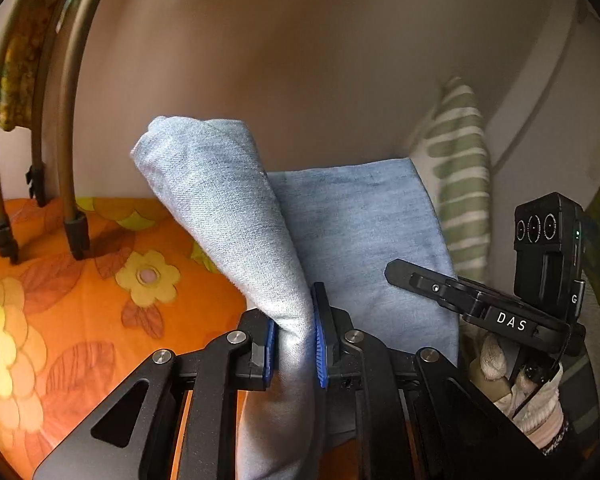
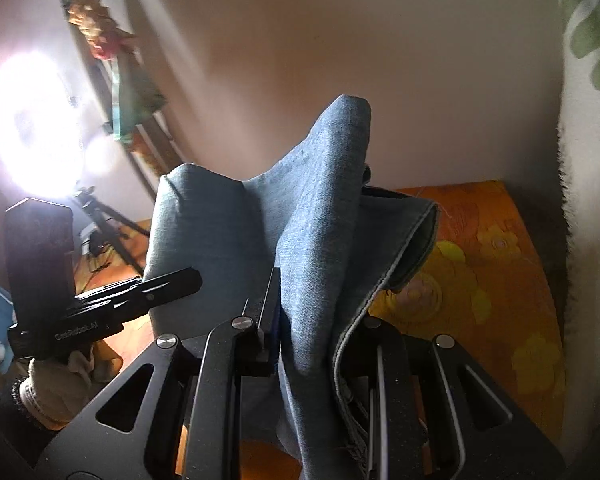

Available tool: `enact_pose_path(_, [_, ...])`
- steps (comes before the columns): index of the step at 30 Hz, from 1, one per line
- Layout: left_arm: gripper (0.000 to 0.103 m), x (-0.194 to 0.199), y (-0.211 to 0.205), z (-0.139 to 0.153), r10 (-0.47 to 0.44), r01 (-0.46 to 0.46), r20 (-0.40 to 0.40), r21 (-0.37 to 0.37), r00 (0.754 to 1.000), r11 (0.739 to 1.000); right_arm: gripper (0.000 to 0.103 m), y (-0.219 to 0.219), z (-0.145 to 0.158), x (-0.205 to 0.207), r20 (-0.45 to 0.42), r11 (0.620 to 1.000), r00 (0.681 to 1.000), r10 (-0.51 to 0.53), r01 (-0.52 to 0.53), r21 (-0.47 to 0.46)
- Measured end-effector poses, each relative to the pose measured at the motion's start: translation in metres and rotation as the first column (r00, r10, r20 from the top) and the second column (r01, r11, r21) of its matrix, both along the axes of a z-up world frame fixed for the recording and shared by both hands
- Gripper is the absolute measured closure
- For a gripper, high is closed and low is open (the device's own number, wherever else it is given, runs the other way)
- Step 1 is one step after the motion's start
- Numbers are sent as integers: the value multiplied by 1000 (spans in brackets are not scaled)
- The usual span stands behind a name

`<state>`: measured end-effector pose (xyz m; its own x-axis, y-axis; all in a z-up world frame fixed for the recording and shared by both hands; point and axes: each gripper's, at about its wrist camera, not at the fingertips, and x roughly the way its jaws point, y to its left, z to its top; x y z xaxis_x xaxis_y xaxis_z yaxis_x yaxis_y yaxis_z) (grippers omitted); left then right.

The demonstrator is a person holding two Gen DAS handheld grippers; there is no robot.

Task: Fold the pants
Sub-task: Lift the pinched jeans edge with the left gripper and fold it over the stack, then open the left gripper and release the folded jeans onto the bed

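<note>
We look down on a bed spread with an orange cotton sheet printed with yellow flowers and brown leaves (image 1: 72, 288), set against a plain beige wall (image 1: 320, 60). Nearest to us, the left gripper (image 1: 294, 340) has its blue-padded jaws narrowed onto a bunched fold of the light blue denim pants (image 1: 220, 208), which rises from the pinch in a soft cone. The right gripper (image 2: 308, 320) likewise has its jaws closed on the same pants, here showing a stitched hem hanging off to the right; its right-hand finger is buried under the cloth. The pants are lifted above the sheet, stretched between the two grippers. Each view catches the other gripper at its edge, gripped by a hand in a cream knitted glove (image 1: 496, 356). Further back, a white cushion with green stripes (image 1: 460, 184) leans at the wall, and olive curved metal tubes with black end caps (image 1: 70, 152) stand on the sheet. A glaring round lamp on a tripod (image 2: 36, 124) washes out the far left.
</note>
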<state>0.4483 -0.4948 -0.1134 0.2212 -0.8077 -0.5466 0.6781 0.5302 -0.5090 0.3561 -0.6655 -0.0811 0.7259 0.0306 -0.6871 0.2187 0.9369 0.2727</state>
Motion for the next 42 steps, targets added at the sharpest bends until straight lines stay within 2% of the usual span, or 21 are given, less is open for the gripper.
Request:
enact_pose_path(7, [89,29,-17,-20,10,-11,18,48,1000,999,82,-24,-28,41,-25,1000,1000,0,0,-3])
enact_pose_path(15, [89,43,-25,-32,39,-42,30,92,999,995,83,-43,-50,54,-76,1000,997,-10,9,-19])
enact_pose_path(18, [89,42,-26,-35,49,-57,56,146,997,988,82,-50,-56,61,-104,999,995,-9,5,-41])
enact_pose_path(22, [83,45,-24,-42,87,-96,51,207,995,974,74,-56,-73,69,-179,995,982,-67,53,-82])
enact_pose_path(24, [83,43,-22,-42,88,-98,56,222,995,970,62,-54,-77,70,-196,991,976,-93,71,-114])
enact_pose_path(26, [83,40,-20,-39,84,-100,77,233,994,967,54,-51,-76,71,-205,981,970,-131,97,-168])
enact_pose_path(28, [82,39,-18,-36,91,-109,84,239,992,965,54,-53,-72,70,-202,970,964,-175,134,-201])
enact_pose_path(31, [78,38,-20,-30,108,-132,105,258,989,957,54,-56,-64,63,-181,966,962,-206,170,-192])
enact_pose_path(34, [78,43,-8,-28,149,-177,122,264,981,948,54,-49,-56,58,-155,966,967,-203,171,-196])
enact_pose_path(36, [78,39,-2,-20,169,-206,160,249,972,946,54,-42,-50,55,-135,967,973,-187,158,-197])
enact_pose_path(39, [78,32,-2,-9,138,-186,201,240,970,953,54,-34,-43,46,-106,969,982,-155,131,-207])
enact_pose_path(42, [78,25,0,-5,118,-168,208,238,971,957,54,-26,-42,44,-103,973,985,-139,116,-201])
